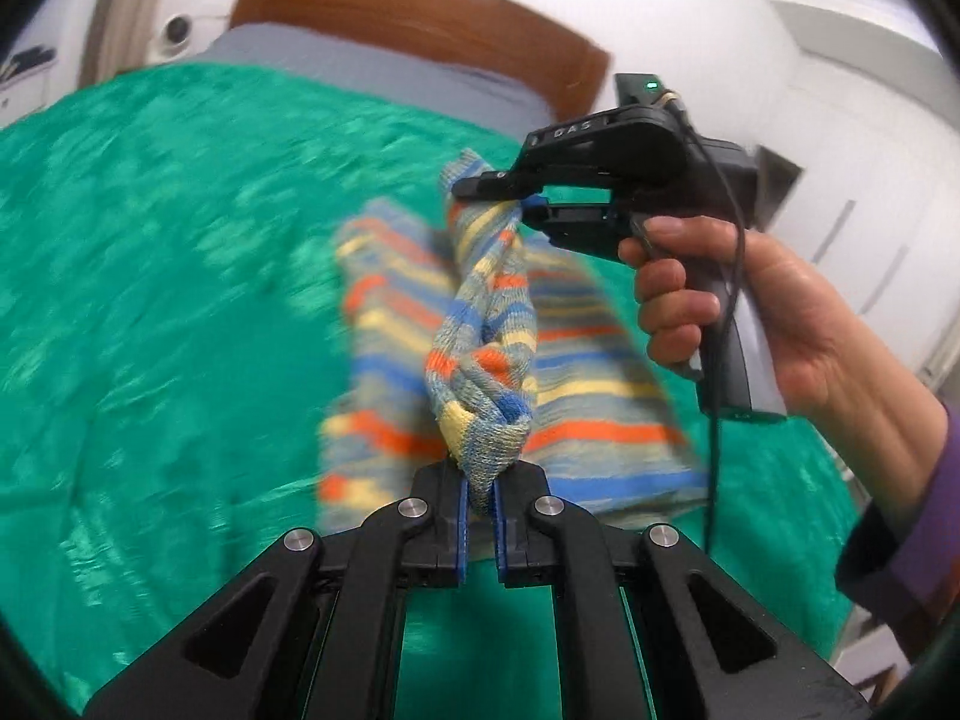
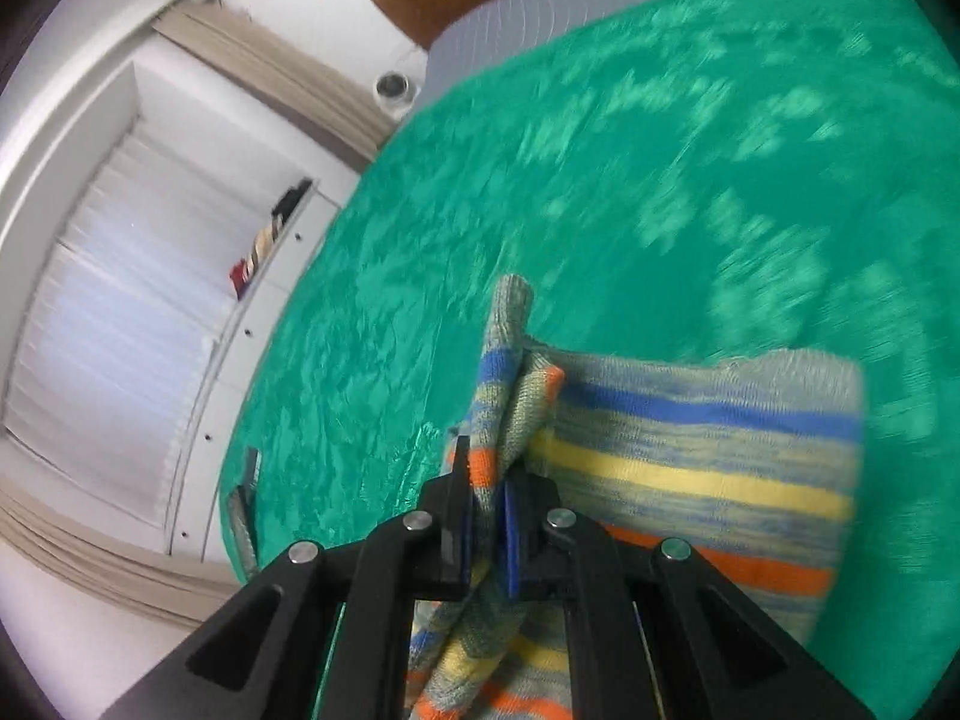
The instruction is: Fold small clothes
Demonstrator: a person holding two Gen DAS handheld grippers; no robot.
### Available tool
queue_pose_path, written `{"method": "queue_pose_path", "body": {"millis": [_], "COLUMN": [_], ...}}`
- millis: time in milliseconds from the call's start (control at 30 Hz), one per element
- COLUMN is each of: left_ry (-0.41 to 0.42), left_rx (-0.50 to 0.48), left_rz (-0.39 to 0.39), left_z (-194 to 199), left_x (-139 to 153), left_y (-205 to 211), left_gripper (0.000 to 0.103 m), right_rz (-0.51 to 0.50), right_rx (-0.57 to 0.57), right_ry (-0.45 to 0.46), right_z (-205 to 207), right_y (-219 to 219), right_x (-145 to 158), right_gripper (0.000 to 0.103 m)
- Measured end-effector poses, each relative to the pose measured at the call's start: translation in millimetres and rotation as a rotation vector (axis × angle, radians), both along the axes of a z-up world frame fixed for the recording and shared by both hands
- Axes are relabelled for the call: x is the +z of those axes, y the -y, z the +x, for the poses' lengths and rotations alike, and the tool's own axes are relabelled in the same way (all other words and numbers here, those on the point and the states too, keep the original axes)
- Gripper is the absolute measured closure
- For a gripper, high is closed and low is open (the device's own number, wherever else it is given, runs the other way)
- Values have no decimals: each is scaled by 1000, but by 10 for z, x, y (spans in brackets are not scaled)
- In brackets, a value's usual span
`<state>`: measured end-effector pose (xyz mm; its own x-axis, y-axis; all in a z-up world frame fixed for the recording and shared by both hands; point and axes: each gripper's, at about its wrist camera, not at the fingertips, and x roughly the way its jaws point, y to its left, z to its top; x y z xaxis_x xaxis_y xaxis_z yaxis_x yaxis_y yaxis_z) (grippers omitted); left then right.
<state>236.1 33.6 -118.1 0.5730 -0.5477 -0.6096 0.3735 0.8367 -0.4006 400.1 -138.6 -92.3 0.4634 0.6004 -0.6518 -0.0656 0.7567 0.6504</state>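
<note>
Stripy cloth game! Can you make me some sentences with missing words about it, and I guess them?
1. The striped cloth is pinched by ____ grippers at once.
2. The bed cover under the cloth is the colour ____.
3. The left gripper is ____ on a bunched bit of cloth.
4. The right gripper is held in a person's ____.

Missing words: two; green; shut; hand

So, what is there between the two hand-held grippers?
In the left wrist view, a twisted stretch of the striped knit garment runs from the left hand-held gripper to the right hand-held gripper; both are clamped on it.
</note>
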Motion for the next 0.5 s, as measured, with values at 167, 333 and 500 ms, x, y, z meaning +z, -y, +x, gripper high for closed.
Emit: {"method": "queue_pose_path", "body": {"millis": [167, 333, 500], "left_ry": [-55, 21, 49], "left_rx": [38, 51, 44], "left_rz": [24, 38, 89], "left_z": [94, -3, 169], "left_x": [-161, 34, 110], "left_y": [-163, -183, 10], "left_gripper": [74, 17, 12], "right_rz": [142, 29, -247], "right_rx": [29, 67, 166], "right_ry": [-1, 86, 153], "right_z": [-86, -491, -1098], "right_y": [-142, 207, 382], "right_x": [-270, 26, 174], "right_gripper": [49, 49, 44]}}
